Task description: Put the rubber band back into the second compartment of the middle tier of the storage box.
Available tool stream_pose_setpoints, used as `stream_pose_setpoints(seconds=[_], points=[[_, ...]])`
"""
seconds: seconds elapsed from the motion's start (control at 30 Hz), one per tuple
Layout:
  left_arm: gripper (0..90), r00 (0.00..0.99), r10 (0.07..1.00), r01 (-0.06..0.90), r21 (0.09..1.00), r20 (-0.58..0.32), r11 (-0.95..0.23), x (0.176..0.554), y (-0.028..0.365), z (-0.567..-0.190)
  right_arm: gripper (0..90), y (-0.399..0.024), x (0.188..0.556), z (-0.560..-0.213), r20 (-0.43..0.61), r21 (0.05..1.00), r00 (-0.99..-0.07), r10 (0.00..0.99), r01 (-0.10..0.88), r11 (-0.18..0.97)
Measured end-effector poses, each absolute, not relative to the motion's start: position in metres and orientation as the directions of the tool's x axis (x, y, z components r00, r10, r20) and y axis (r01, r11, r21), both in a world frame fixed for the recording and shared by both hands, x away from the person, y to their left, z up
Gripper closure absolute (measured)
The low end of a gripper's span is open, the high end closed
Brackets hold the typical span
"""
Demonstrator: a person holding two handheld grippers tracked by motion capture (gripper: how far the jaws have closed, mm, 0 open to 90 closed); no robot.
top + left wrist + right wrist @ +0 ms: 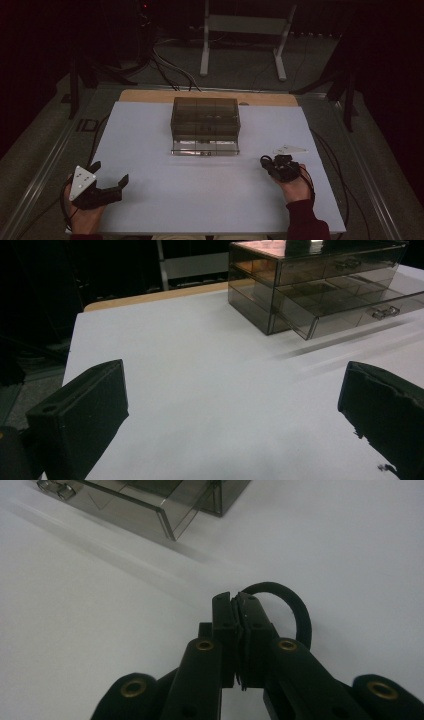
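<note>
The white tabletop point(210, 200) carries a smoked-plastic drawer unit point(205, 125) at its far middle, with the bottom drawer point(205, 147) pulled partly out toward the person. The left gripper point(107, 175) rests near the front left corner, its jaws spread wide with nothing between them. The right gripper point(267, 162) sits at the front right, jaws pinched shut on a thin black loop point(287, 605) (it looks like a rubber band or hair tie), which curls out beside the fingertips just above the tabletop. The likely step is carrying the loop to the open drawer. To do it well, keep the pinch firm, lift clear of the tabletop, approach from the front, and release only once the fingertips are over the drawer's cavity, low enough that the loop cannot bounce out.
</note>
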State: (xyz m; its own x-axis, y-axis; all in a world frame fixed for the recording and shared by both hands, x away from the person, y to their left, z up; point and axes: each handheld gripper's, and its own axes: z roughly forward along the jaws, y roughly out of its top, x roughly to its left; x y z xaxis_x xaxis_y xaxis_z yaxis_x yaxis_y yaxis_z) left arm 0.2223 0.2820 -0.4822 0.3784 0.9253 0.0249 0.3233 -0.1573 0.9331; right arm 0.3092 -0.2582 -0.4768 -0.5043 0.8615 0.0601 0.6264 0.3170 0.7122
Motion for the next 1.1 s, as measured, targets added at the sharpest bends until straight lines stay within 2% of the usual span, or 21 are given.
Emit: stream_pose_setpoints(seconds=[1.1], points=[[0.4,0.376,0.926,0.325,0.934,0.016,-0.148,0.222,0.283,-0.483,88.4,-0.247,0.32,-0.449,0.047,0.735,-0.521,0.852,0.596,0.323]])
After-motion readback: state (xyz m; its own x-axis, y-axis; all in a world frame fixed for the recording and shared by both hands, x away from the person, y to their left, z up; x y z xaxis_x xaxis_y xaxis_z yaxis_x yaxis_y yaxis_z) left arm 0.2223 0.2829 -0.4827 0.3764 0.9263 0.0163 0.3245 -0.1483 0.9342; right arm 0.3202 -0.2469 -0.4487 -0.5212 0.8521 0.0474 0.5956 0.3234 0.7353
